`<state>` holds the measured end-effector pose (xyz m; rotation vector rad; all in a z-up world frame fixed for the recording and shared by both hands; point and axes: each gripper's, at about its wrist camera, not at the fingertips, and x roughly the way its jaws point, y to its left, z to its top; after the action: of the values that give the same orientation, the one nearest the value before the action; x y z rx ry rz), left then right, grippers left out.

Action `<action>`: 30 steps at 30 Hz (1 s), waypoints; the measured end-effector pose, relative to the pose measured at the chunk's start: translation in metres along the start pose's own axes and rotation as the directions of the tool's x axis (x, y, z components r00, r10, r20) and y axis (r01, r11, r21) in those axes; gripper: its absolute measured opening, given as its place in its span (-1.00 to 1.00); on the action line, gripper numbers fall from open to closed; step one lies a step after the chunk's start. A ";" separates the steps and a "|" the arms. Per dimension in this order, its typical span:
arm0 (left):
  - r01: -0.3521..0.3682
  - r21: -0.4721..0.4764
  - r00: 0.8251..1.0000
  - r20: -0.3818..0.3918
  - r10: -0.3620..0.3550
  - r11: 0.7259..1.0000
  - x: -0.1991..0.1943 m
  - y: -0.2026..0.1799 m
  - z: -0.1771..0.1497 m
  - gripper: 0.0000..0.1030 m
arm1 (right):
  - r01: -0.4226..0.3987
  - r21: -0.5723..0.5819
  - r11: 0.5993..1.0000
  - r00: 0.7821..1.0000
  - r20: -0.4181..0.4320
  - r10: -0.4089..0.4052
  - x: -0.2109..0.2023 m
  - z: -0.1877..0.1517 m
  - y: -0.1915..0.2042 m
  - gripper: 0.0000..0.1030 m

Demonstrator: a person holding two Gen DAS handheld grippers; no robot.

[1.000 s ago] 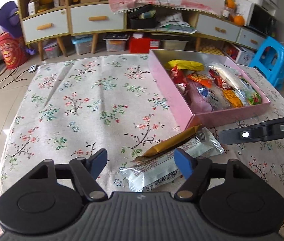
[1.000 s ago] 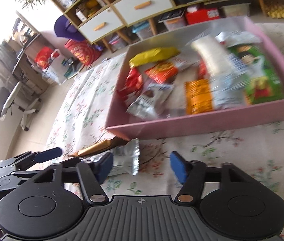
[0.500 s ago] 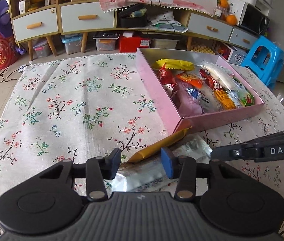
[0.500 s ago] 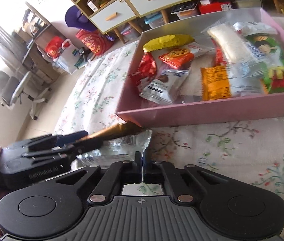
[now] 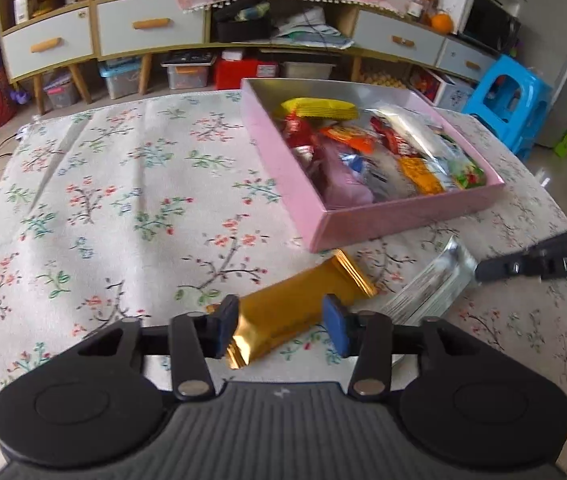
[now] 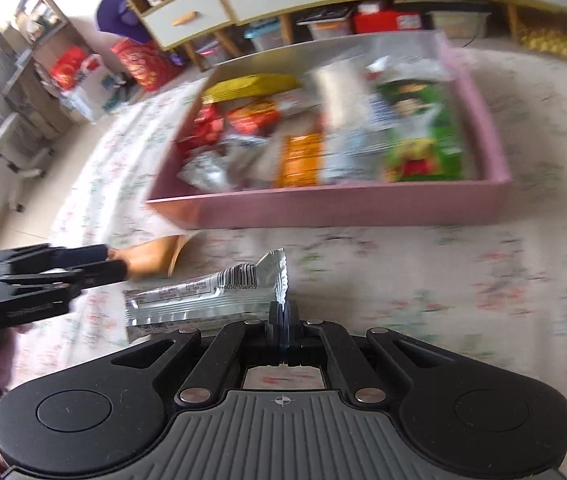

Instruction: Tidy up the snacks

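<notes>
A gold snack bar [image 5: 299, 308] lies on the floral tablecloth, its near end between the fingers of my left gripper [image 5: 281, 326], whose blue pads stand apart on either side of it. My right gripper [image 6: 283, 320] is shut on the end seam of a silver snack packet [image 6: 207, 296] and holds it just off the cloth; the packet also shows in the left wrist view [image 5: 431, 284]. The pink box [image 5: 403, 216] of mixed snacks sits just beyond both; it also shows in the right wrist view [image 6: 347, 208].
The floral tablecloth [image 5: 123, 200] spreads wide to the left of the box. A blue stool [image 5: 511, 100] stands off the table's far right. Cabinets [image 5: 151, 28] and storage bins line the back wall.
My right gripper closed on the silver packet's end and pulled it right, off the gold bar. My left gripper narrowed, then came around the gold bar's near end.
</notes>
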<state>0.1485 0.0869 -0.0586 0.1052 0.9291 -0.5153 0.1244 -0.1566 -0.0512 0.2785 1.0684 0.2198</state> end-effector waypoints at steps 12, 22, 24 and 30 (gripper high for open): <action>-0.112 0.171 0.993 -0.010 0.115 0.979 0.022 -0.021 -0.003 0.35 | 0.032 0.213 0.977 0.999 0.018 -0.037 -0.023 0.006 -0.043 0.05; -0.078 0.233 0.993 -0.064 0.095 0.969 0.019 -0.033 -0.008 0.11 | -0.059 0.397 0.916 0.995 -0.049 0.085 0.003 0.008 -0.004 0.39; -0.057 0.247 0.993 -0.084 0.080 0.967 0.016 -0.035 -0.010 0.10 | -0.034 0.404 0.914 0.998 -0.040 0.054 0.010 0.009 0.003 0.39; 0.014 0.284 0.990 -0.139 0.026 0.959 0.011 -0.044 -0.019 0.16 | 0.077 0.346 0.935 0.997 -0.020 -0.074 0.030 0.005 0.024 0.42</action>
<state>0.1193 0.0502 -0.0724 0.4098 0.9878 -0.6404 0.1421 -0.1250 -0.0661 0.5534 1.1203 -0.0400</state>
